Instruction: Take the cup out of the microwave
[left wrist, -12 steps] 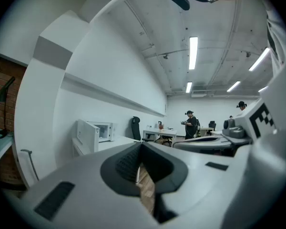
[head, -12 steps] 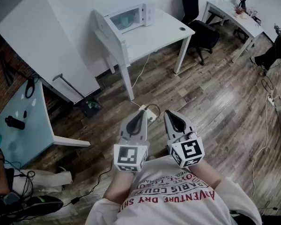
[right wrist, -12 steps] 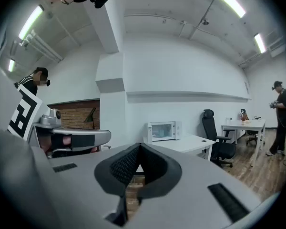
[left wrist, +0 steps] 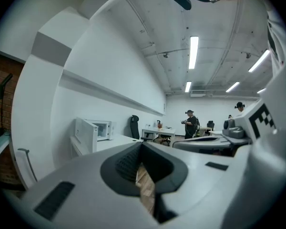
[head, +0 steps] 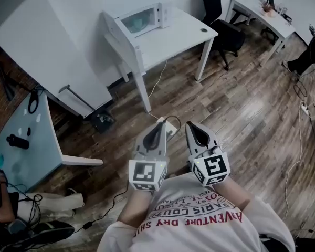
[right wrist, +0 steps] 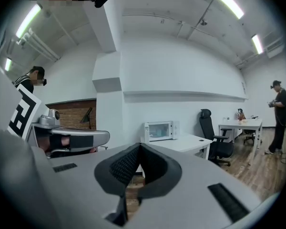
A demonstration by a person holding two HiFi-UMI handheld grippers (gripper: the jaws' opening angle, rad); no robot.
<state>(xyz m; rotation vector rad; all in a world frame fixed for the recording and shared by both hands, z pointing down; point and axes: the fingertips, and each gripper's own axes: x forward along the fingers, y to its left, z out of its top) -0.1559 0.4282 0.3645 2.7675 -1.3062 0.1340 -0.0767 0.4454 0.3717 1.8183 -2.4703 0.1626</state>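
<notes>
fingers (left wrist: 127, 163) of left gripper (head: 158, 126) and right gripper (head: 191, 125) are pressed together, empty, well apart from the microwave (head: 143, 19); nothing done yet.

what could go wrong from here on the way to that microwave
The power strip and its cable lie on the floor before the white table: a trip risk. The microwave door looks closed, and the left hand-held gripper and the right hand-held gripper are both shut, so opening it may be fiddly.

Cool, even light falls from the ceiling strip lights (left wrist: 193, 53), and shadows are soft. The wooden floor (head: 252, 114) carries a pale sheen. Both gripper views bend strongly toward dark round edges. Their nearest foreground blurs, while the distant microwave (right wrist: 159, 130) stays sharp.
</notes>
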